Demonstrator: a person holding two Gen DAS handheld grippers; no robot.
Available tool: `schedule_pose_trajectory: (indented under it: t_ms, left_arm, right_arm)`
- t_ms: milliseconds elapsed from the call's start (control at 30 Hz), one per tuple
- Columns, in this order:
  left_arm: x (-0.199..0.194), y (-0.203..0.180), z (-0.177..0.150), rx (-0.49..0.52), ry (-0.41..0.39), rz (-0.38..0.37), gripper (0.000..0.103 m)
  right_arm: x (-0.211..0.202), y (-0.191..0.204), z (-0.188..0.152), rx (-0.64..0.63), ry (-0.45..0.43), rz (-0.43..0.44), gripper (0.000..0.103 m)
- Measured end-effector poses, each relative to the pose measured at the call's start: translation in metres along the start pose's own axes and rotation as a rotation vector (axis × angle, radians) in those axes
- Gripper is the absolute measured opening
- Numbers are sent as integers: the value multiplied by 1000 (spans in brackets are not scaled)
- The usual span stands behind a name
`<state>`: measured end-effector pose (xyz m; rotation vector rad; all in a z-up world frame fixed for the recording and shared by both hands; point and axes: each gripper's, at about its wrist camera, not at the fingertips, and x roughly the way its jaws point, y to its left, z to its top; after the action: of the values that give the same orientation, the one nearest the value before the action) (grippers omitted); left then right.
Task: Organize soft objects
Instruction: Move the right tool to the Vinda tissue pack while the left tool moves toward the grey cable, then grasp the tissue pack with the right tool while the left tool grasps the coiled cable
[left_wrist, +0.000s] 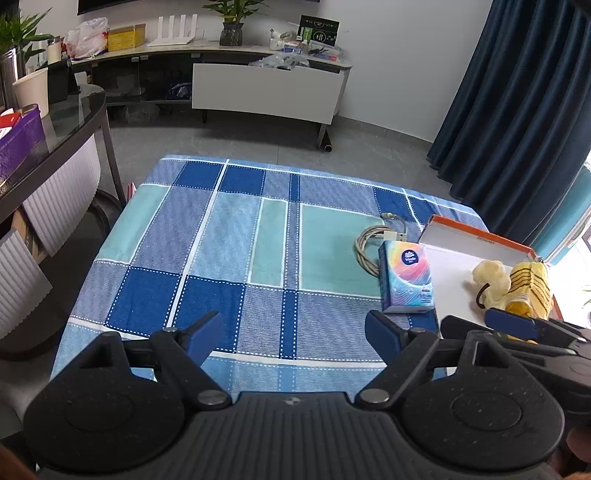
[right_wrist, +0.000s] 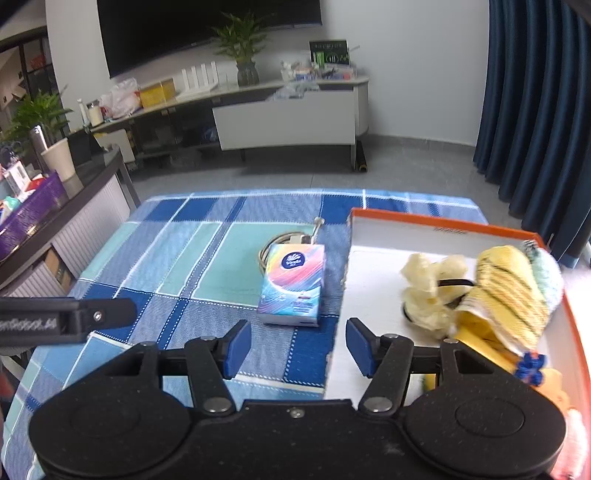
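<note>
Right wrist: yellow striped sock (right_wrist: 509, 291), crumpled.

Table cloth (right_wrist: 207, 258): blue, teal and white checks. Tissue pack (right_wrist: 293, 282), centre: rainbow swirls. Box (right_wrist: 443, 225), right: orange rim, white inside. Sock (right_wrist: 509, 291): yellow, black stripes.
</note>
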<state>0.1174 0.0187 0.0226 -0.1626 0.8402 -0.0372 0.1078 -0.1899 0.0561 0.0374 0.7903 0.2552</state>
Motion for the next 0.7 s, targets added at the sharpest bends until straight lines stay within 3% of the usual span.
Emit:
schedule_pose_trajectory:
  t_ms: [167, 467, 500, 567, 700]
  left_arm:
    - [9, 11, 1, -10, 10, 10, 87]
    - [29, 24, 5, -33, 36, 17, 88]
    - [31, 24, 6, -35, 37, 18, 88]
    - [35, 24, 10, -35, 33, 15, 89]
    - [46, 16, 18, -14, 28, -7, 91]
  right_arm:
    - [27, 8, 10, 11, 26, -25, 80]
    - [81, 14, 27, 11, 95, -88, 83]
    - [87, 13, 27, 13, 107, -85, 83]
    - [89, 8, 26, 34, 100, -63, 64]
    - [60, -4, 22, 63, 8, -40, 63]
